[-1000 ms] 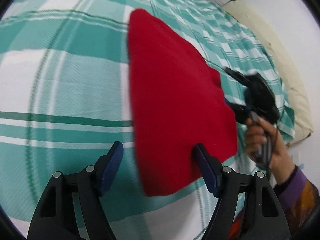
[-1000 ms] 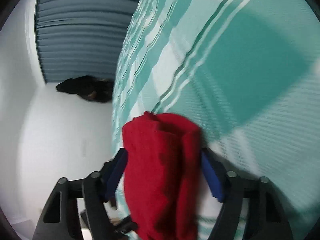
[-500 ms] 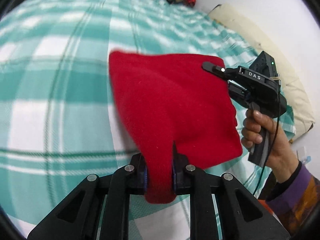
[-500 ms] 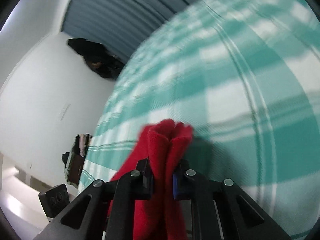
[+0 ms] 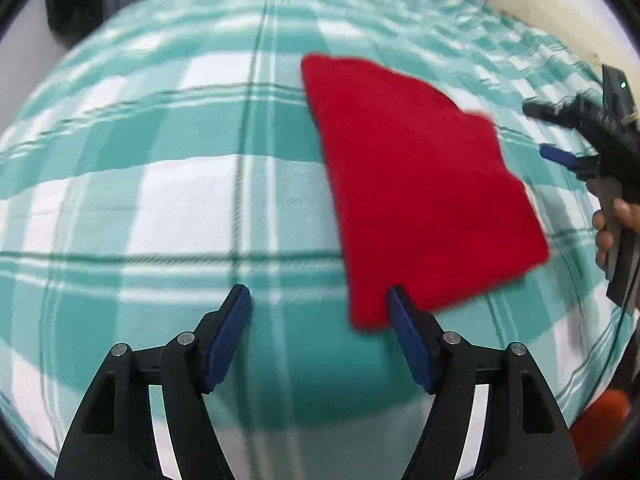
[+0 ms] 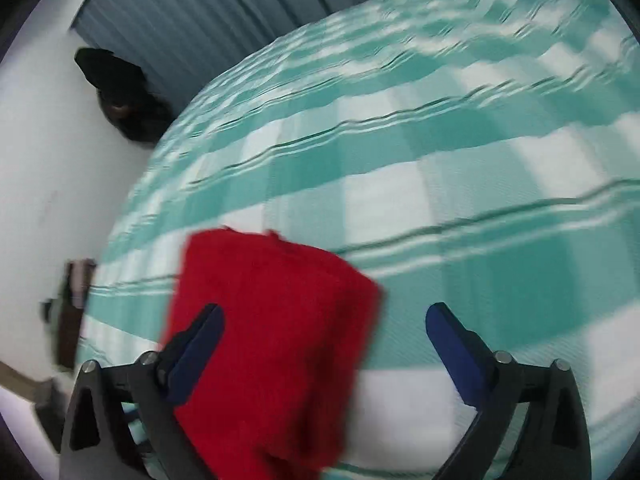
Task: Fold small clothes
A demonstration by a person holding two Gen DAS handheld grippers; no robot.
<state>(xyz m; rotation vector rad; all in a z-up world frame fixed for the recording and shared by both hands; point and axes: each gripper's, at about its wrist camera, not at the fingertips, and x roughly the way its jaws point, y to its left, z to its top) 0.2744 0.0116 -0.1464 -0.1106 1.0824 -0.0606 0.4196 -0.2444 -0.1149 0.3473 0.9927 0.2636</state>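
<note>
Teal-and-white checked bedcover (image 5: 168,208) fills the left of the left wrist view, bare where the left gripper (image 5: 318,308) hangs over it, tilted steeply downward with its blue pads well apart and opening; nothing lies between them, though the right-hand pad sits just at the near corner of the red garment (image 5: 420,184). That garment lies flat on the cover to the right of centre as a compact, roughly four-sided slab, so at least one fold looks done; whether another fold or a smoothing pass is wanted cannot be told from its blurred edges. Further right, at the frame's edge, the right gripper (image 5: 550,132) is held clear of the cloth by a hand (image 5: 616,228) wrapped round its handle. In the right wrist view the same red cloth (image 6: 272,332) lies below and left, and the right gripper (image 6: 324,324) has its jaws spreading wide: the left pad overlaps the cloth in the picture, the right pad stands over bare cover, and neither appears to press on it. Both tools seem to have let go, the piece resting on the bed.
</note>
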